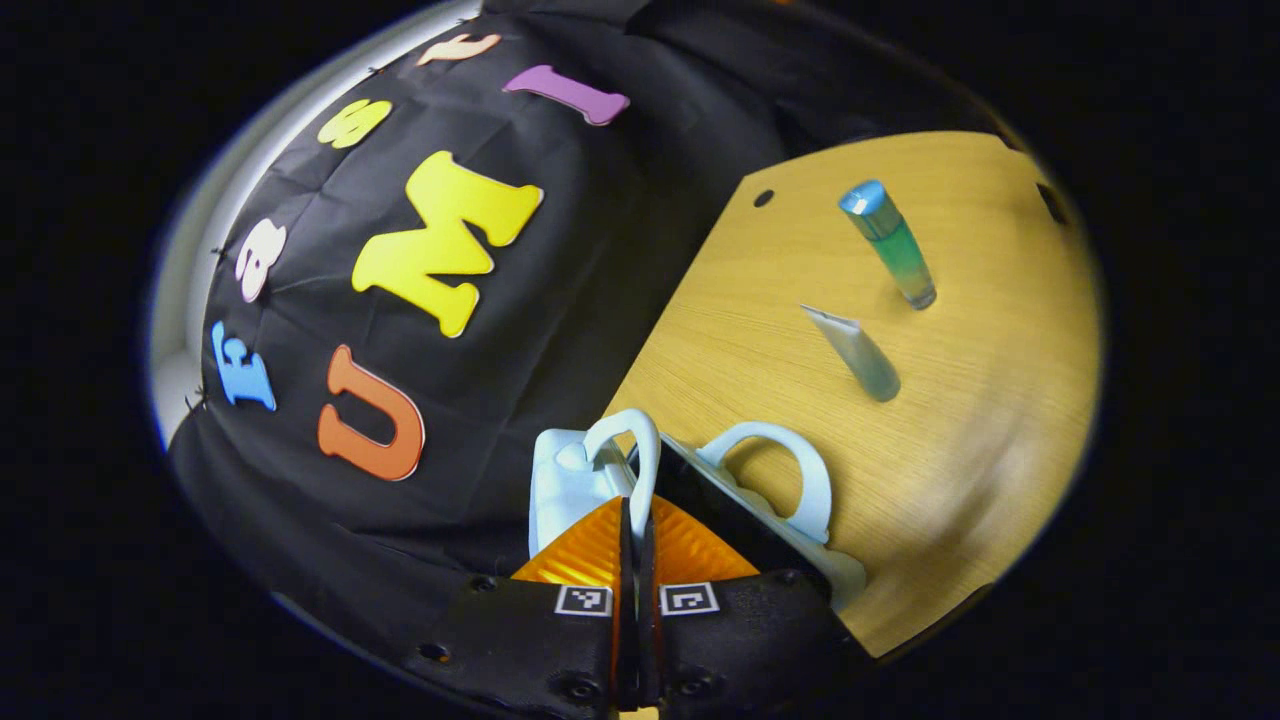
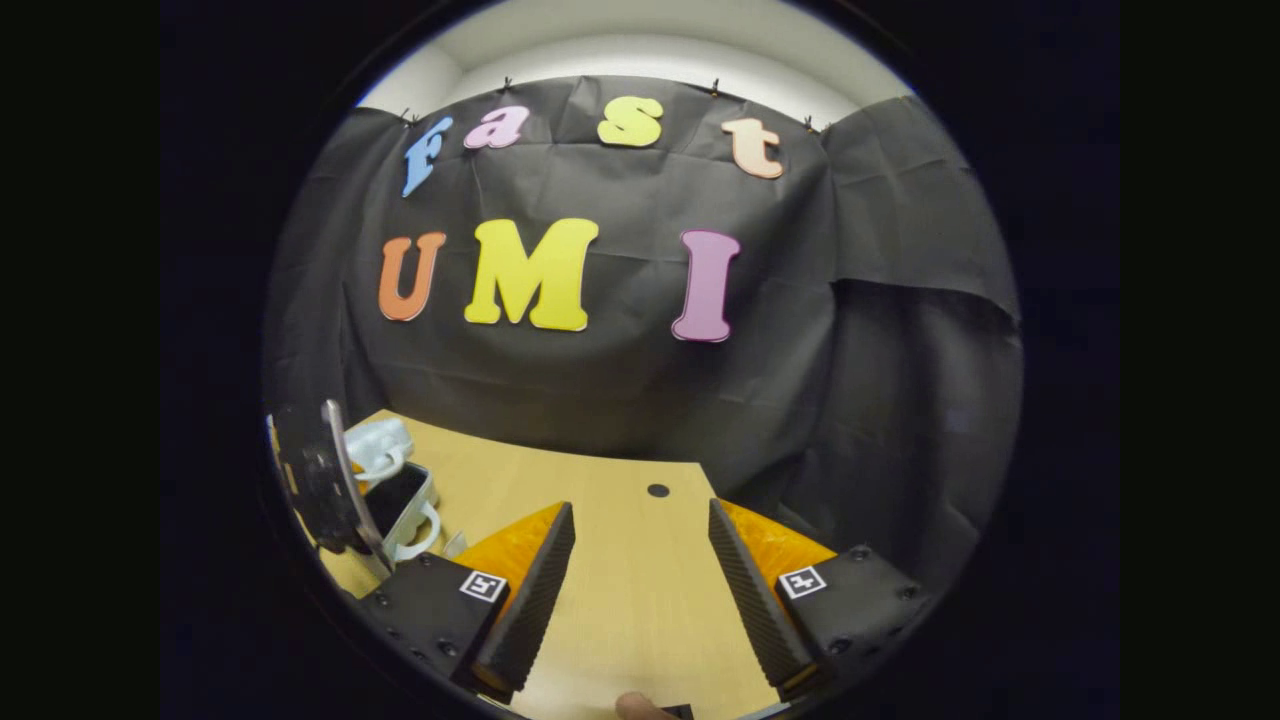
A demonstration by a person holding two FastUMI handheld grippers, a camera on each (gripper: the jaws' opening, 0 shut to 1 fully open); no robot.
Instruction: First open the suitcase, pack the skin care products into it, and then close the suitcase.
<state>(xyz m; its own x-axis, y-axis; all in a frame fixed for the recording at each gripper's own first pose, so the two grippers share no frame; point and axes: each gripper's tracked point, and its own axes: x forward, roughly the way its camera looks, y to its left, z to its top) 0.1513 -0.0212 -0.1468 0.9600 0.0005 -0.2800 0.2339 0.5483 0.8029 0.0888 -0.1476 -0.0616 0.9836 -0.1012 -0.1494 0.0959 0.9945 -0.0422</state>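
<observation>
While the left hand-held gripper (image 1: 635, 520) pinches one suitcase (image 1: 700, 500) handle (image 1: 640, 450), lid partly raised, the right hand-held gripper (image 2: 640, 560) hangs wide open over the table (image 1: 980, 420). A bottle (image 1: 890, 243) and tube (image 1: 855, 352) lie beyond the suitcase.

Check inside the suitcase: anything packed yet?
Suitcase is partly open; the gap shows only dark interior, contents hidden. Green bottle and tube lie on the table.

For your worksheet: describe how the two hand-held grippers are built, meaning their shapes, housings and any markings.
In the left gripper view, the left gripper has a black housing with screw holes and a small square black-and-white marker at each finger's base. In the right gripper view, the right gripper shows the same black housing and square markers; its two wedge-shaped fingers carry finely ribbed inner faces.
</observation>
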